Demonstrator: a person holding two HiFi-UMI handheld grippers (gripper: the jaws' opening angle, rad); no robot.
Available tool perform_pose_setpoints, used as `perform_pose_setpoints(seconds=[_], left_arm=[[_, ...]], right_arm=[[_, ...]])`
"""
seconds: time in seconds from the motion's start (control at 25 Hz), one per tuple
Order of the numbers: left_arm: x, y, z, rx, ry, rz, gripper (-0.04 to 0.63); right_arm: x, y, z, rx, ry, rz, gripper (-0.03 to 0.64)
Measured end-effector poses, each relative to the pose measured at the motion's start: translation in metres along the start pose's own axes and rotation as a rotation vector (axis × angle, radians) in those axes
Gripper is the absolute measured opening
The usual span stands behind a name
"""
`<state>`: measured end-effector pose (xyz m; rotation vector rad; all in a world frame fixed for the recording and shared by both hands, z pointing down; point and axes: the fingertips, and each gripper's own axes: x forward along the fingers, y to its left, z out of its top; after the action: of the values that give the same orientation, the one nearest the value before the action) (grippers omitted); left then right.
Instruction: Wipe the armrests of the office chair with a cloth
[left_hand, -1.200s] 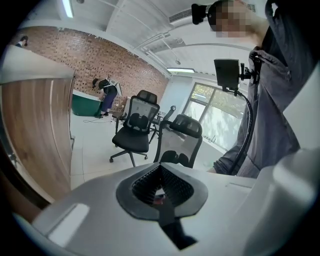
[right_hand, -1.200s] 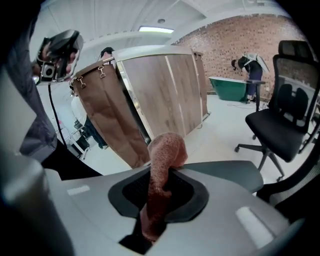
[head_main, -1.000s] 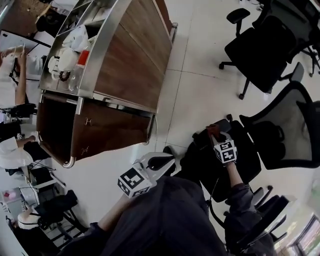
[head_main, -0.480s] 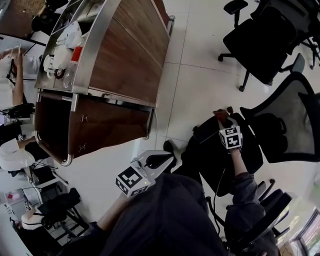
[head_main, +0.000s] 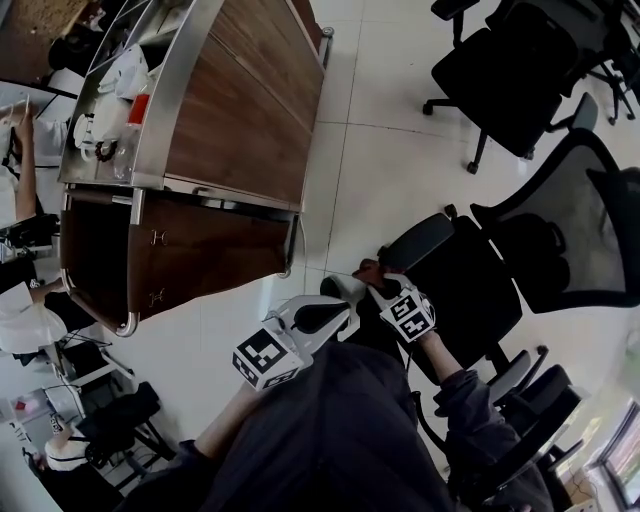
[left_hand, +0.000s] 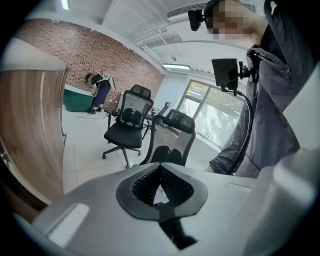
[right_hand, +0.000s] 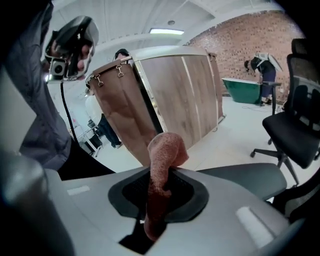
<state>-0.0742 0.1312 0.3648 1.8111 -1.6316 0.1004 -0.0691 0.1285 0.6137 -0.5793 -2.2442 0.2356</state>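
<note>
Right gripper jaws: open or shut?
Shut on the cloth: right gripper pinches it between the jaws, bunched end sticking up.

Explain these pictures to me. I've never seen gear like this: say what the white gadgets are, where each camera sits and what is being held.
There is no robot here: a person holds a hand-held gripper in each hand. The head view comes from a camera on the person's head, looking down. The other two views come from cameras riding on each gripper, looking along its fingers. The left gripper is closed on nothing, near the person's body. The right gripper pinches a reddish-brown cloth and sits by the near end of the armrest of a black office chair. To the left a wooden cabinet stands on the pale tiled floor.
</note>
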Motion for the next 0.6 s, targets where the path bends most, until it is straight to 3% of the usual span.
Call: perform_pose_setpoints(seconds=[0.12,0.44,0.6], left_arm=[[-0.002,0.0,-0.002,-0.001,0.0,0.003,0.015],[-0.013,0.004,-0.016,-0.018,0.017,0.025,0.015],[-0.016,0.003,-0.022,-0.022,0.029,0.029,0.015]], right_arm=[[-0.005,-0.021,-0.005,0.014,0.001,-0.035,0.058],[-0.049,-0.191,-0.01,0.121,0.009,-0.338,0.058],[-0.07,-0.254,-0.018,0.203,0.021,-0.471,0.058]])
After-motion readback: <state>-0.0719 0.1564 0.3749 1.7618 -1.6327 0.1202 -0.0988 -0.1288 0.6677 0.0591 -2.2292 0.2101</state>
